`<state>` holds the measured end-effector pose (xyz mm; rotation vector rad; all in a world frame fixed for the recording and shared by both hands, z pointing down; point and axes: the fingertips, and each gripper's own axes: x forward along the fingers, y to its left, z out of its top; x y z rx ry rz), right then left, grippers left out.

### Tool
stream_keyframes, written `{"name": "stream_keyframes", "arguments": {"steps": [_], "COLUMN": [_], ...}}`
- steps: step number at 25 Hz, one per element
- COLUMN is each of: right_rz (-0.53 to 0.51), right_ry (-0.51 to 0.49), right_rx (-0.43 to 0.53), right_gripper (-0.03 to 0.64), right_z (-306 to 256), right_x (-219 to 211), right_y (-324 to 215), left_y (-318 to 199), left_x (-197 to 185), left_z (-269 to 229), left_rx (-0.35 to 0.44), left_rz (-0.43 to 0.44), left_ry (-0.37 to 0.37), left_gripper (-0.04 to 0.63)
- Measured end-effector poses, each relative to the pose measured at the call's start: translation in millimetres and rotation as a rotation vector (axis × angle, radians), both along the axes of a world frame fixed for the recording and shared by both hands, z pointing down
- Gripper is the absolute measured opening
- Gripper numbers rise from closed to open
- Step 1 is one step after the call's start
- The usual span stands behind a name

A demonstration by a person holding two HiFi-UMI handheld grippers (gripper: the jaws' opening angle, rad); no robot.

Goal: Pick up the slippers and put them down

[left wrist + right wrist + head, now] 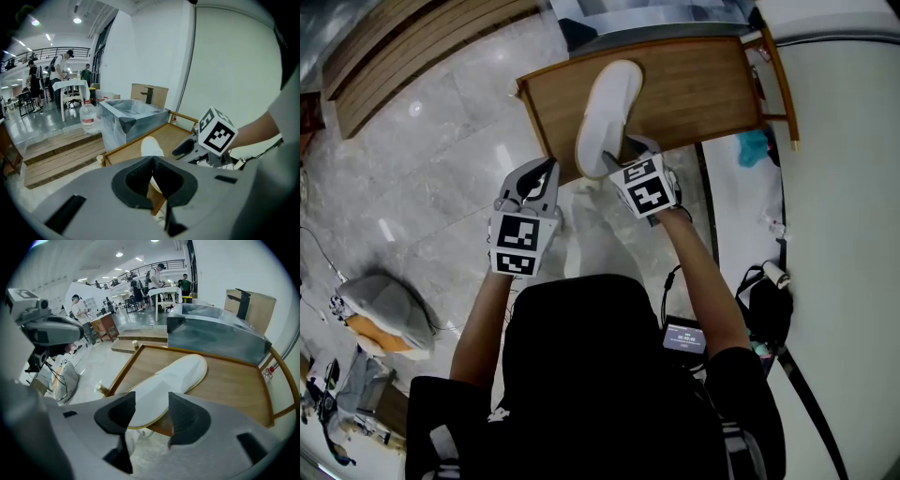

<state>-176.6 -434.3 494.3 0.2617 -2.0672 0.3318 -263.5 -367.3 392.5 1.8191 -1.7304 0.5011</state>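
Note:
A white slipper (609, 112) with a tan sole edge lies on a low wooden table (703, 89), its heel hanging over the near edge. My right gripper (631, 150) is at that heel and points steeply down. In the right gripper view its jaws (152, 406) stand open on either side of the slipper's heel (164, 387), and the pads do not press on it. My left gripper (544, 171) hovers over the floor, left of the table's near corner. It (152, 160) is shut and empty, with the slipper (151, 147) showing beyond its tips.
A grey metal basin (215, 333) stands behind the table. Wooden steps (403, 47) lie at the far left, and a grey and orange bag (384, 314) sits on the marble floor. A white wall (853, 187) closes the right side. People stand far off.

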Motion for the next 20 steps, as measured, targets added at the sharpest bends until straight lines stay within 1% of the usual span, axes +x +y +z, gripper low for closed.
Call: {"name": "stream_keyframes", "arguments": {"steps": [7, 11, 16, 20], "right_rz": [-0.037, -0.032, -0.010, 0.010], "right_ry": [0.027, 0.052, 0.102, 0.119], "right_rx": [-0.015, -0.019, -0.020, -0.030], "right_gripper": [0.231, 0.249, 0.249, 0.247], "right_z": [18.9, 29.9, 44.5, 53.6], "right_x": [-18.3, -27.3, -29.1, -30.0], "right_y": [-7.9, -11.2, -13.0, -13.1], "left_y": [-2.1, -1.8, 0.2, 0.5], "left_x": [-8.4, -11.4, -12.4, -12.9], "left_z": [14.1, 21.5, 28.2, 31.1], "left_rx": [-0.022, -0.034, -0.044, -0.042], "left_rz": [-0.027, -0.041, -0.054, -0.059], "left_ry": [-0.002, 0.001, 0.007, 0.003], "left_gripper": [0.005, 0.005, 0.005, 0.005]}}
